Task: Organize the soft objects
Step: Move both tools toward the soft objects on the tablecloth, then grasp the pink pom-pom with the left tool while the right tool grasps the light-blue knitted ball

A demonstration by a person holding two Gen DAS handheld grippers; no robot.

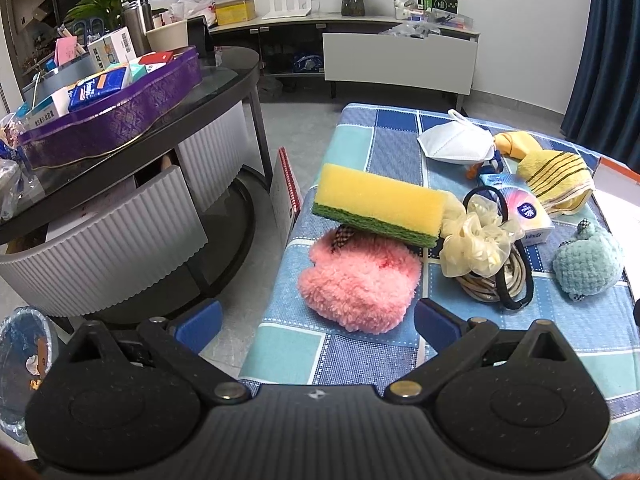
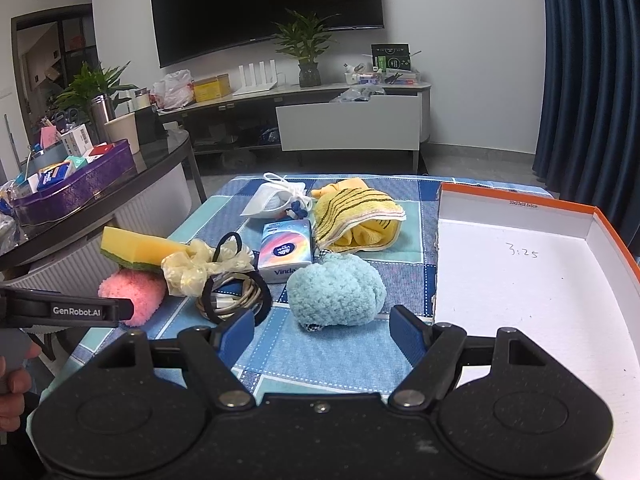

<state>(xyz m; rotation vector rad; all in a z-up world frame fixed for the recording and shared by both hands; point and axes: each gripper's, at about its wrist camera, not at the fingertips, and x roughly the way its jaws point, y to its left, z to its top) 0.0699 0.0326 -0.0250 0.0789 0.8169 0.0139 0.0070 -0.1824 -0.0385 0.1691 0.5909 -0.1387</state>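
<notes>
Soft things lie on a blue checked cloth (image 1: 352, 360). A pink fluffy pad (image 1: 360, 280) lies just ahead of my open, empty left gripper (image 1: 316, 324), with a yellow-green sponge (image 1: 380, 204) resting on its far side. My open, empty right gripper (image 2: 322, 330) sits just short of a light blue crocheted plush (image 2: 336, 290). Behind it lie a cream scrunchie (image 2: 192, 266), black hair ties with a coiled cable (image 2: 236, 296), a tissue pack (image 2: 286, 254), a yellow striped towel (image 2: 360, 216) and a white face mask (image 2: 268, 200).
An open white box with orange rim (image 2: 520, 280) stands at the right of the cloth. A dark round side table (image 1: 120, 168) with a purple tray (image 1: 112, 120) of packets stands to the left. The cloth's left edge drops to the floor.
</notes>
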